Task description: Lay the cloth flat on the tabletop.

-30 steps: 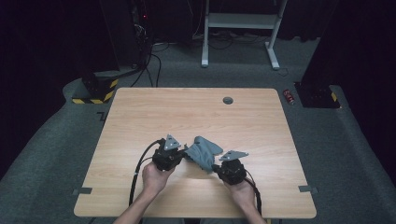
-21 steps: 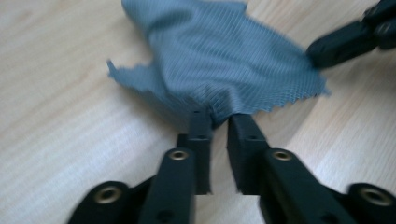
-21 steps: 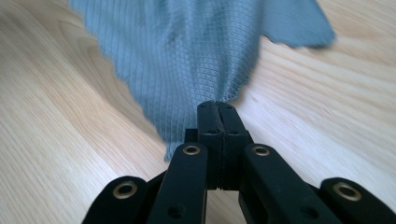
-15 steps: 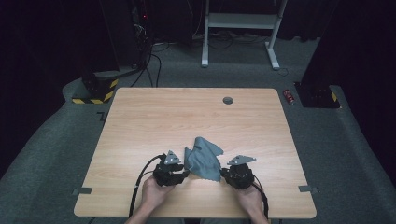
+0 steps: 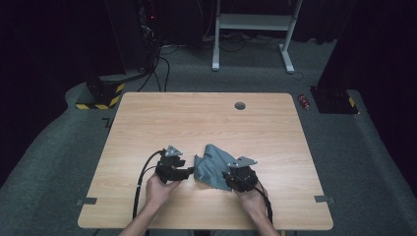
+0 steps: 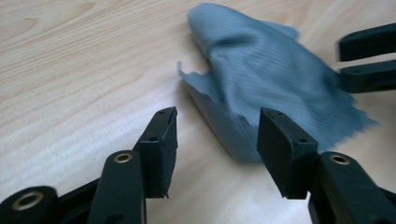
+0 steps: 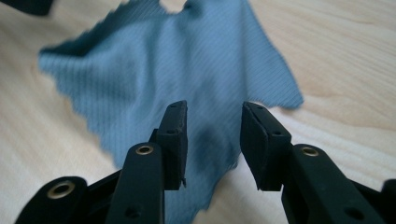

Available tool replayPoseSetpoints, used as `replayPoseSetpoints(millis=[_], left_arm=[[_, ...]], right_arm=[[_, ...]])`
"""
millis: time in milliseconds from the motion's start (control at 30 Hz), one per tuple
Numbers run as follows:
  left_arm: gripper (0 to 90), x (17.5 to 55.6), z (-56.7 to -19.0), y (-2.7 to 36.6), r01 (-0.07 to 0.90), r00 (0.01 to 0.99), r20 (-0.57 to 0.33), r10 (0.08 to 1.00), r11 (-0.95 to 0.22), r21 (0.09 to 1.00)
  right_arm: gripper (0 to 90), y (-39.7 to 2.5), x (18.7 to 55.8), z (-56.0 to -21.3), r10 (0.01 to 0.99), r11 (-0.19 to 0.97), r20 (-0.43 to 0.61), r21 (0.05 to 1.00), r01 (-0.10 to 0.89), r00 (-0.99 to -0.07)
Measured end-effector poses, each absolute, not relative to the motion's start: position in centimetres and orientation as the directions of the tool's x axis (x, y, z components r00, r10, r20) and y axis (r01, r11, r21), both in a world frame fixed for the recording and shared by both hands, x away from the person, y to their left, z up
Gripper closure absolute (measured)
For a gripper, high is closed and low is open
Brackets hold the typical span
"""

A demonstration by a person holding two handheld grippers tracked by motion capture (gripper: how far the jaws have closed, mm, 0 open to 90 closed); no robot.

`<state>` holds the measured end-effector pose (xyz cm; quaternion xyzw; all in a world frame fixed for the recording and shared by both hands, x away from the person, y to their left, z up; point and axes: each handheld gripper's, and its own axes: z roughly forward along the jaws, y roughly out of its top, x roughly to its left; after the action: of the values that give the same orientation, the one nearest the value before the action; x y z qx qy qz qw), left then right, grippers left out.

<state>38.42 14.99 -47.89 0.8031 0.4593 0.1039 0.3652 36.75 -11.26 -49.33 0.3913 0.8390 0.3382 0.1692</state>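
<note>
Between the parted jaws of the right claw [image 7: 212, 140] lies the near corner of the blue cloth [image 7: 187, 79]; its jaws stand narrowly apart above the fabric, holding nothing. Across the cloth, the left claw [image 6: 215, 135] gapes wide and empty, the cloth's folded edge just ahead and to its right. On the bench [image 5: 162, 123] the cloth [image 5: 214, 164] lies crumpled between both claws, the right one nearer.

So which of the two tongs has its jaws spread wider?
The left tongs: a broad gap shows between their jaws, with the blue cloth's edge inside. The right tongs stand narrower, over the cloth.
</note>
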Motion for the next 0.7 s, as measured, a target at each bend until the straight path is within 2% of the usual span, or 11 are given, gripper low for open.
replayPoseSetpoints(millis=[200,367,433,500,533,567,633,667,700], left_arm=[[47.9,41.2,-48.8,13.7,0.705,0.504,-0.175,0.846,-0.285,0.649],[52.0,42.7,-49.7,13.0,0.734,0.493,-0.157,0.856,-0.312,0.604],[56.1,43.0,-49.8,12.7,0.735,0.501,-0.147,0.853,-0.33,0.592],[65.1,43.2,-50.0,12.7,0.741,0.499,-0.16,0.852,-0.323,0.589],[65.1,43.3,-50.2,12.7,0.745,0.502,-0.162,0.85,-0.329,0.58],[70.9,43.3,-50.3,12.7,0.745,0.503,-0.158,0.85,-0.333,0.579],[73.7,43.4,-50.3,12.7,0.745,0.508,-0.155,0.847,-0.342,0.573],[81.3,43.4,-50.3,12.7,0.743,0.509,-0.149,0.848,-0.346,0.574],[84.4,43.3,-50.2,12.7,0.736,0.516,-0.119,0.848,-0.368,0.568]], right_arm=[[61.4,-10.9,38.1,-49.4,0.779,0.471,-0.017,0.676,0.566,-0.627],[72.2,-10.8,38.6,-50.2,0.773,0.479,0.012,0.646,0.595,-0.635],[79.7,-10.8,38.6,-50.2,0.76,0.495,0.005,0.643,0.584,-0.65],[87.2,-11.0,38.4,-50.2,0.746,0.506,0.006,0.644,0.574,-0.665],[87.2,-11.0,38.4,-50.2,0.746,0.506,0.006,0.644,0.574,-0.665],[88.0,-11.2,38.2,-50.0,0.74,0.512,0.003,0.646,0.566,-0.672],[88.1,-11.2,38.1,-50.0,0.742,0.507,0.007,0.647,0.569,-0.67],[88.2,-11.5,37.9,-49.8,0.737,0.509,0.005,0.653,0.561,-0.676],[88.3,-11.6,37.8,-49.8,0.737,0.51,0.007,0.652,0.562,-0.676]])
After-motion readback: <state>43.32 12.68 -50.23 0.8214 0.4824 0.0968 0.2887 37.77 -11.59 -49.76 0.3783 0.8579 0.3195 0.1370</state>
